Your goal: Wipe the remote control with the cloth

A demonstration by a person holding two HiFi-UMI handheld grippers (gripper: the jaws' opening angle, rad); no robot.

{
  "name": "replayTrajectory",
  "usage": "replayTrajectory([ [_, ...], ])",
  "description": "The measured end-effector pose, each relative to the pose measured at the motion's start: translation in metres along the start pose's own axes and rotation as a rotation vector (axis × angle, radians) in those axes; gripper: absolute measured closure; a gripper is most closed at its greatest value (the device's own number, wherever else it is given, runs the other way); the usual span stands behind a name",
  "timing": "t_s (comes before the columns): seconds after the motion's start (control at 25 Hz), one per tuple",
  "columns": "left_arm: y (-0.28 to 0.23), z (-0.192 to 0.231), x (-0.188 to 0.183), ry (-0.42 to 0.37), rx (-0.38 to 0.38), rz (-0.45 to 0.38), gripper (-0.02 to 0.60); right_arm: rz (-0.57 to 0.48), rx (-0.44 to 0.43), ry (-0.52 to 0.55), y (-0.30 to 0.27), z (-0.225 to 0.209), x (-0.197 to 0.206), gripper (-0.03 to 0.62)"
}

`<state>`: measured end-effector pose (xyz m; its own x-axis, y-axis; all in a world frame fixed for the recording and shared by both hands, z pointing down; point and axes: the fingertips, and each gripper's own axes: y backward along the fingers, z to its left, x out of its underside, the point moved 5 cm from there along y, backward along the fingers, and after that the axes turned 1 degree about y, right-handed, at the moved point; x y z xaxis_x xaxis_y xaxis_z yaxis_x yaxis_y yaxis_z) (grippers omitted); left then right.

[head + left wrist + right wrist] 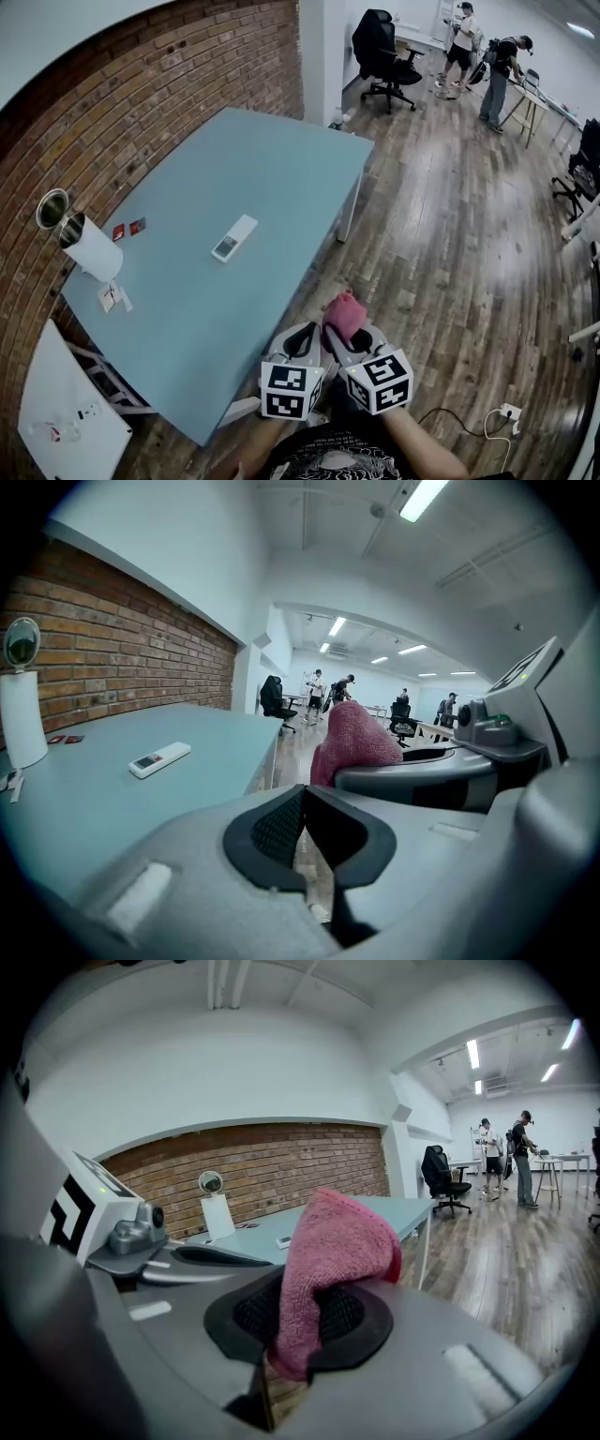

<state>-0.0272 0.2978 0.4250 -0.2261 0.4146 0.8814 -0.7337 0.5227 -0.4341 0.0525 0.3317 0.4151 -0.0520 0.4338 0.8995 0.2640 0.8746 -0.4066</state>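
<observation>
Remote control (234, 238) lies well away on the table (281, 169): bring the cloth (333, 1241), pinched in the right gripper (305, 1321), flat onto it, while the left gripper (302, 827), pressed together and empty, steadies it

At lower centre the cloth (344, 314) is pink, while the left gripper (313, 332) and right gripper (337, 330) are pale grey with black pads and black-and-white square markers. The remote control (234, 238) is white with a greyish display end, and the table (272, 159) is pale blue-green. At upper left the brick wall (178, 84) is red-brown with light mortar lines, and at right the floor (450, 234) shows brown wood planks.
</observation>
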Motion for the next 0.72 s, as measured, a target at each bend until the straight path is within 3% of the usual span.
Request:
replayTrajectory([
  [0.28, -0.02, 0.013, -0.006, -0.003, -0.019, 0.009, 0.583, -0.003, -0.019, -0.014, -0.023, -0.015, -0.005, 0.532],
  [0.72, -0.075, 0.063, -0.03, 0.043, -0.119, 0.045, 0.583, 0.028, -0.144, -0.008, -0.097, -0.052, -0.035, 0.531],
])
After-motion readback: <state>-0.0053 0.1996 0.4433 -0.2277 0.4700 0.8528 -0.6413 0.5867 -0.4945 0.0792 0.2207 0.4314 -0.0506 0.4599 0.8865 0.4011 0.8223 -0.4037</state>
